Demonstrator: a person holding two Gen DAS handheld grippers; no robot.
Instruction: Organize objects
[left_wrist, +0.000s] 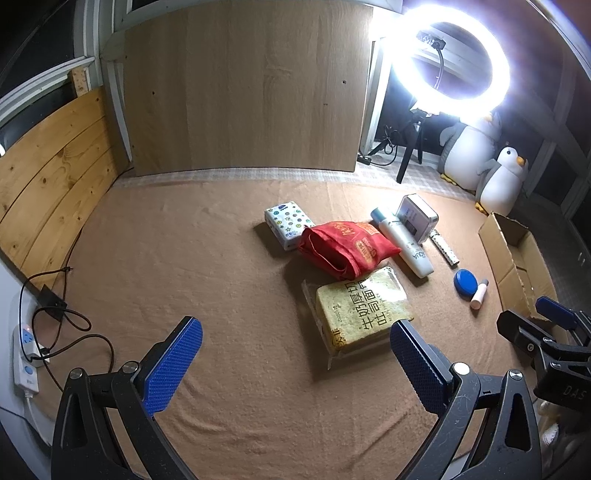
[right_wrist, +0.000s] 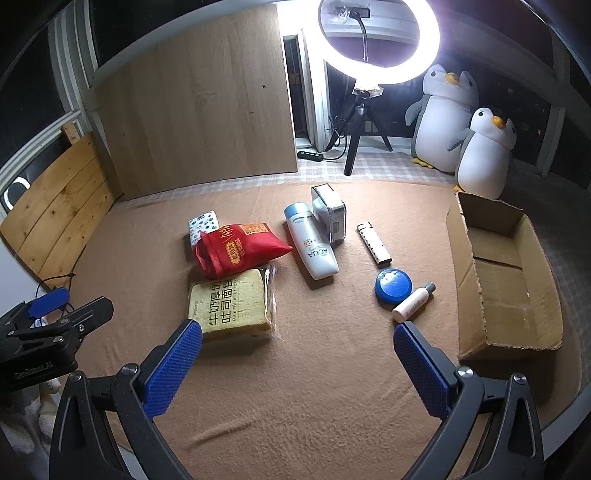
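Hovering with jaws spread and empty, the right gripper (right_wrist: 297, 350) sits nearest the small pink bottle (right_wrist: 413, 302), just ahead at one o'clock, long axis toward two o'clock, cardboard box (right_wrist: 476, 295) beyond; left gripper (left_wrist: 295, 350), also spread, faces the bread pack (left_wrist: 364, 308)

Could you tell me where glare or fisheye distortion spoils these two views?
Left wrist view: the ring light blows out the upper right corner, and the wooden board bows outward. Right wrist view: the same lamp glares at top centre, the cardboard box curves near the edge, and the corners go black.
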